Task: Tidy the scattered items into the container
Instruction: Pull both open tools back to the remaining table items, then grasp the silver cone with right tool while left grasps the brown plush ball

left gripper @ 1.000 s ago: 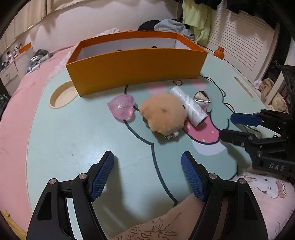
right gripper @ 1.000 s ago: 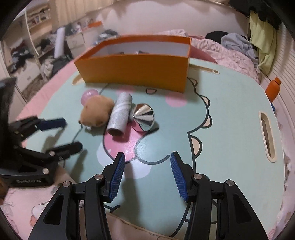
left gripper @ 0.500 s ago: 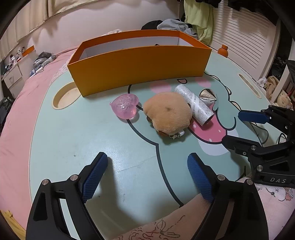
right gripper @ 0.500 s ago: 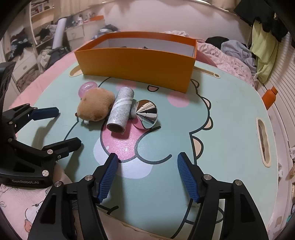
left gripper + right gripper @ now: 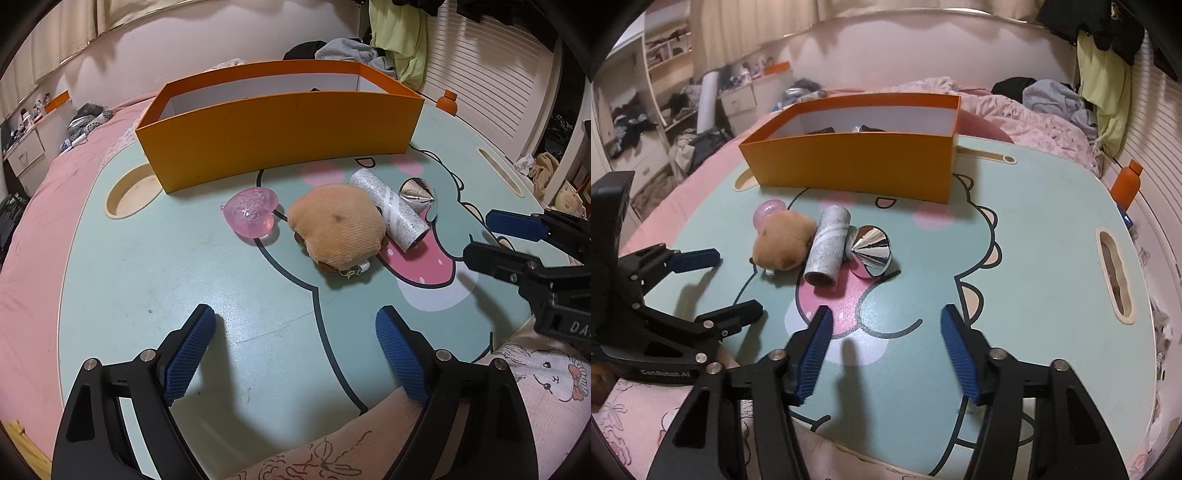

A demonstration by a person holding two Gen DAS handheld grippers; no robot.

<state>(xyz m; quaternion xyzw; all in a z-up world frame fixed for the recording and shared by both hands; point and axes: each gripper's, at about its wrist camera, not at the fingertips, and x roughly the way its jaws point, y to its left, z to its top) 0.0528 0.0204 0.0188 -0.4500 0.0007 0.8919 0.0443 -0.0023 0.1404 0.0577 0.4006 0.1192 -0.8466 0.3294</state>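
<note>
Left gripper (image 5: pixel 295 339) wider than before, right gripper (image 5: pixel 886 334) closing, both empty

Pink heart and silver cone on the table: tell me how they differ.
The pink heart is translucent and bumpy; the silver cone is mirror-shiny and smooth. The heart lies flat by itself, left of the plush toy in the left wrist view; the cone lies tipped on its side against the glittery tube. The heart sits nearer the orange box. Both still lie loose on the table, outside the box.

heart (image 5: pixel 252 216), plush (image 5: pixel 338 225), roll (image 5: pixel 389 210), cone (image 5: pixel 419 194) lie before box (image 5: pixel 280 142).
</note>
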